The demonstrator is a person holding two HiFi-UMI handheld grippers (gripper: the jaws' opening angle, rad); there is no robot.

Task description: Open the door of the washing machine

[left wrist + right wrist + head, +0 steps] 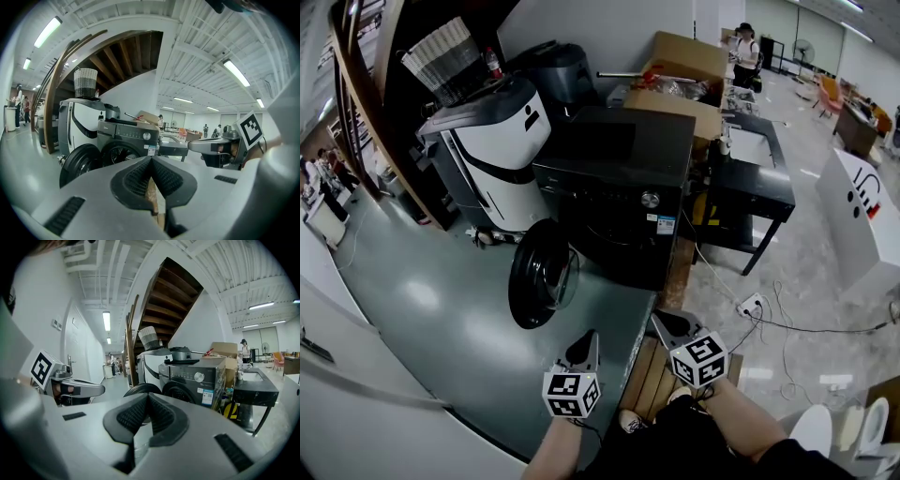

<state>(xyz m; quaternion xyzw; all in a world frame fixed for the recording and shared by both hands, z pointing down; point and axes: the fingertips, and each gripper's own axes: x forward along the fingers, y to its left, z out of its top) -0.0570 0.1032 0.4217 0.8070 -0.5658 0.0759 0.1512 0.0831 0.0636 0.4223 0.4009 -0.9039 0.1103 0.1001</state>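
The door (pixel 542 274) of the washing machine (pixel 614 178) is hanging open, so no step seems left. The left gripper (pixel 586 342) and right gripper (pixel 664 323) are idling near, jaws together, empty.

Ahead of me, washer (pixel 614 187); door (pixel 539 274) hangs open at its front left. Left of washer, appliance (pixel 502 159), basket (pixel 445 61) on top. Behind washer, boxes (pixel 680 80); right of it, table (pixel 773 192).

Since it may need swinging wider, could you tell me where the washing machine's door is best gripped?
I'd grip the round door by its free rim, the edge nearest you, coming from the front. It stands open left of the washing machine, rim exposed; the glass bowl bulges from its inner face.
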